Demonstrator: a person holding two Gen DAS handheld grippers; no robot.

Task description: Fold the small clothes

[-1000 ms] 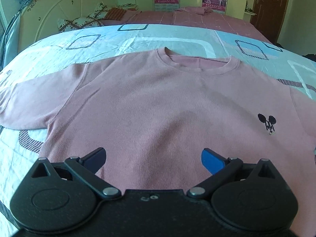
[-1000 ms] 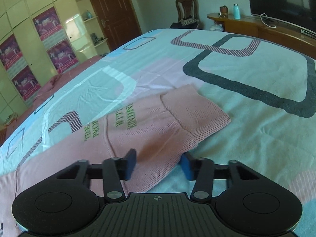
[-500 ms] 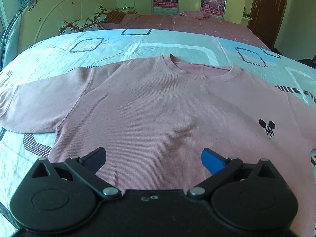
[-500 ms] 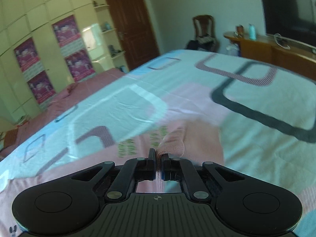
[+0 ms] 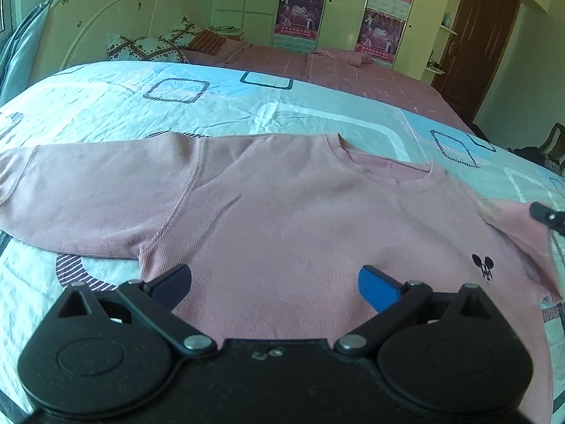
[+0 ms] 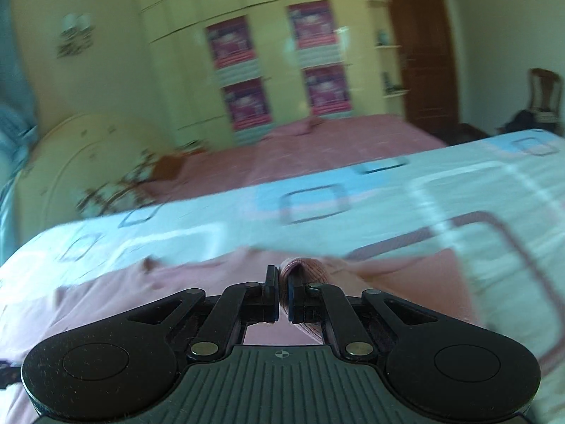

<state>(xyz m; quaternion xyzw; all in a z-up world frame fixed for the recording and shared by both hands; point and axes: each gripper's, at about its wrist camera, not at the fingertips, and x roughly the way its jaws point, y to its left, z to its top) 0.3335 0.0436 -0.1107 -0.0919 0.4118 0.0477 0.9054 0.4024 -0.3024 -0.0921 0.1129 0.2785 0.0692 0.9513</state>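
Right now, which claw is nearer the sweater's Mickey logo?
Left. The left claw hovers open beside the logo; the right claw grips the sleeve cuff farther off.

The left gripper (image 5: pixel 274 282) is matte black, with 2 round housings, silver pivot screws and blue finger pads (image 5: pixel 377 288). The right gripper (image 6: pixel 281 298) has a ribbed grey base plate with a small crosshair mark.

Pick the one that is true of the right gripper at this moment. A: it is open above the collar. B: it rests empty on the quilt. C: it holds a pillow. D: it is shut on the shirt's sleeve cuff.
D: the right gripper has its jaws pinched together with the ribbed sleeve cuff of the pink shirt caught between them.
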